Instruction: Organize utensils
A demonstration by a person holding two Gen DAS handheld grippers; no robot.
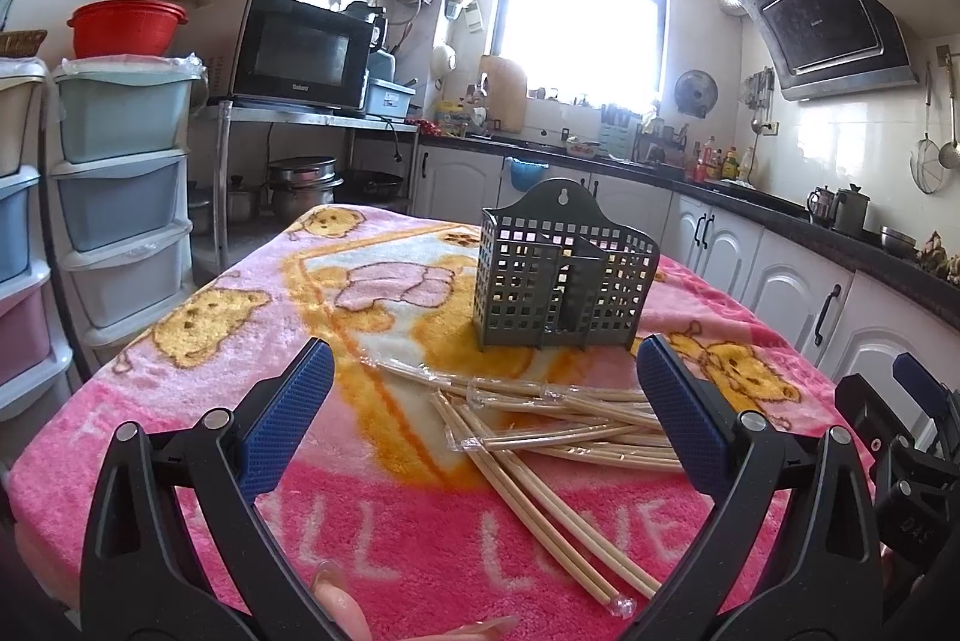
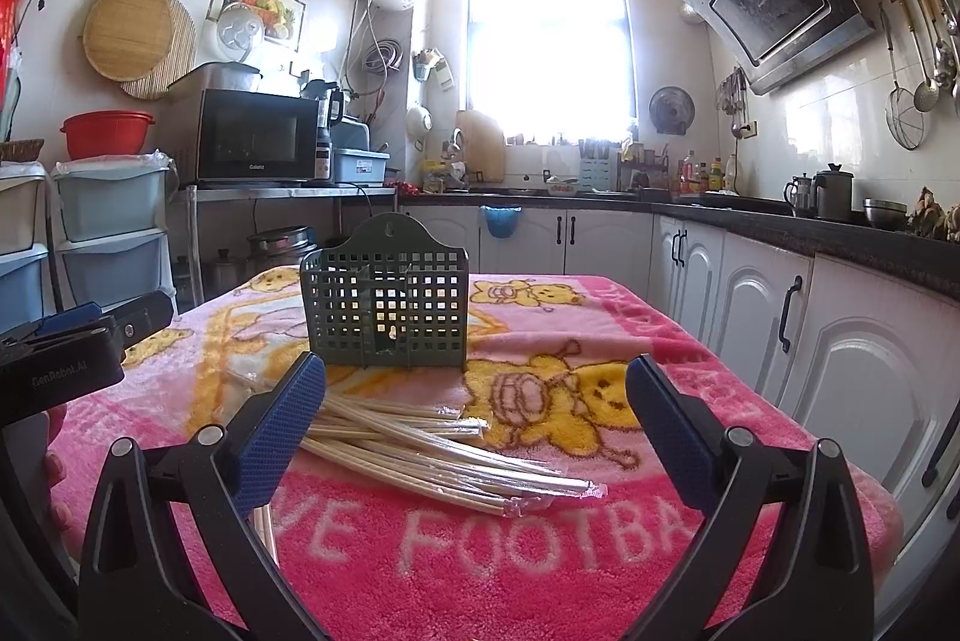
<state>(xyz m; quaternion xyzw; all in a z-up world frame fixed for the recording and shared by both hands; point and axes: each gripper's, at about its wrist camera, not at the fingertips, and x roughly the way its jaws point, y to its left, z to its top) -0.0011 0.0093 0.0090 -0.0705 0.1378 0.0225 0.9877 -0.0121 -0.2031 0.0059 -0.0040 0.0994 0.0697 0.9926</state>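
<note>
A dark green perforated utensil holder (image 1: 564, 281) stands upright on a pink cartoon blanket (image 1: 180, 401); it also shows in the right wrist view (image 2: 387, 305). A loose pile of wooden chopsticks in clear sleeves (image 1: 540, 431) lies in front of it, also seen in the right wrist view (image 2: 432, 449). My left gripper (image 1: 480, 413) is open and empty, held just above and before the pile. My right gripper (image 2: 474, 425) is open and empty, over the pile's right end. The right gripper's body shows at the left wrist view's right edge (image 1: 900, 431).
White kitchen cabinets (image 2: 750, 293) under a dark counter run along the right. Stacked plastic drawers (image 1: 120, 197) stand to the left. A microwave (image 1: 300, 53) sits on a metal shelf behind the table.
</note>
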